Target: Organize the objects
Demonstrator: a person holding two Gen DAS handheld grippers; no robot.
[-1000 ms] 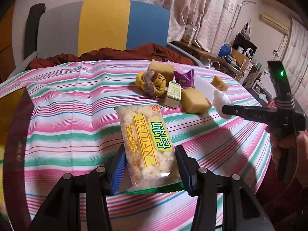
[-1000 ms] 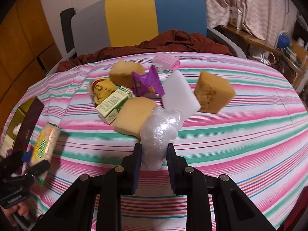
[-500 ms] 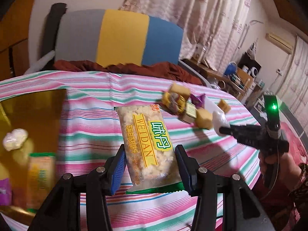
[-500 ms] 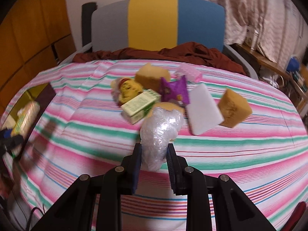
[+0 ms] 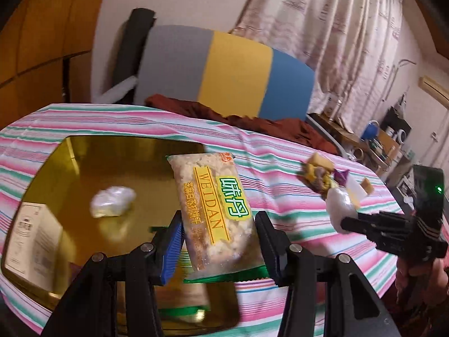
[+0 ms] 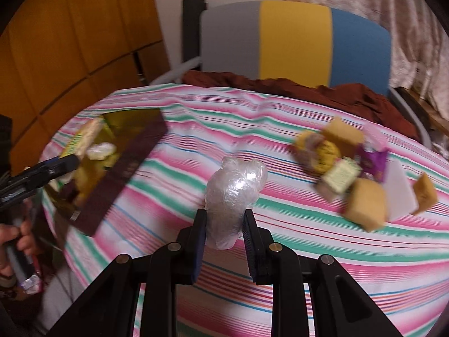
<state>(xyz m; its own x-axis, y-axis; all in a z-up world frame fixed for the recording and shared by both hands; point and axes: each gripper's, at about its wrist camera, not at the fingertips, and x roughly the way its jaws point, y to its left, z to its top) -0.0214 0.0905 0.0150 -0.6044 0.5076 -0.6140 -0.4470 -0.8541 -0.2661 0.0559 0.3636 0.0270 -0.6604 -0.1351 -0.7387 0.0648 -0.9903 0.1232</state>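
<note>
The left tongs (image 5: 217, 248) are closed on the lower part of a WEIDAN snack packet (image 5: 216, 210), which hangs over the near right part of the gold-lined box (image 5: 84, 163) on the striped surface (image 5: 280, 174). The right tongs (image 6: 224, 231) are clamped on a crumpled plastic-wrapped bundle (image 6: 234, 193), held above the surface well to the right of the box. Inside the box lie a similar white bundle (image 5: 112, 205), a paper-labelled item (image 5: 31, 238) at its left wall, and another packet (image 5: 182, 295) under the left tongs. To do this step well, the person should probably lower the packet flat onto bare gold floor toward the middle of the box (not onto the packet beneath), then release low. The sponge-and-wrapper pile (image 6: 350, 168) sits far right of the box.
</note>
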